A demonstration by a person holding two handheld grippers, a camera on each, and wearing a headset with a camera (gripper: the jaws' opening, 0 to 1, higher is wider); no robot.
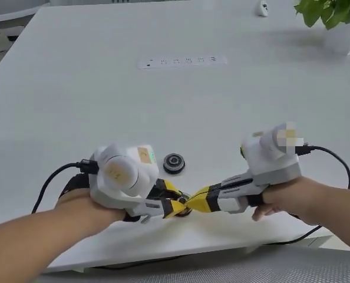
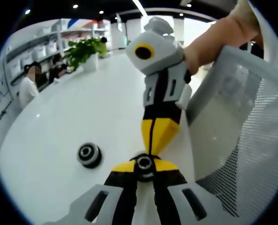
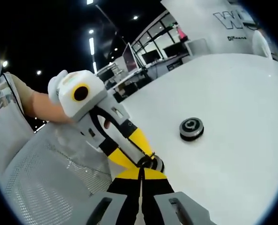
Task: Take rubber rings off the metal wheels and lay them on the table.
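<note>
Both left gripper (image 1: 176,206) and right gripper (image 1: 195,205) clamp one wheel (image 2: 143,164) on the white table (image 1: 222,106).

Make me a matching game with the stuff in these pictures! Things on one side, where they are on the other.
Things:
1. held wheel
2. loose wheel
3. plant
4. socket strip

Places:
A. far right corner
B. between the jaws of the left hand-held gripper
C. set flat in the middle of the table
D. lying free, just past the grippers

Pairs: 1-B, 2-D, 3-A, 4-C
</note>
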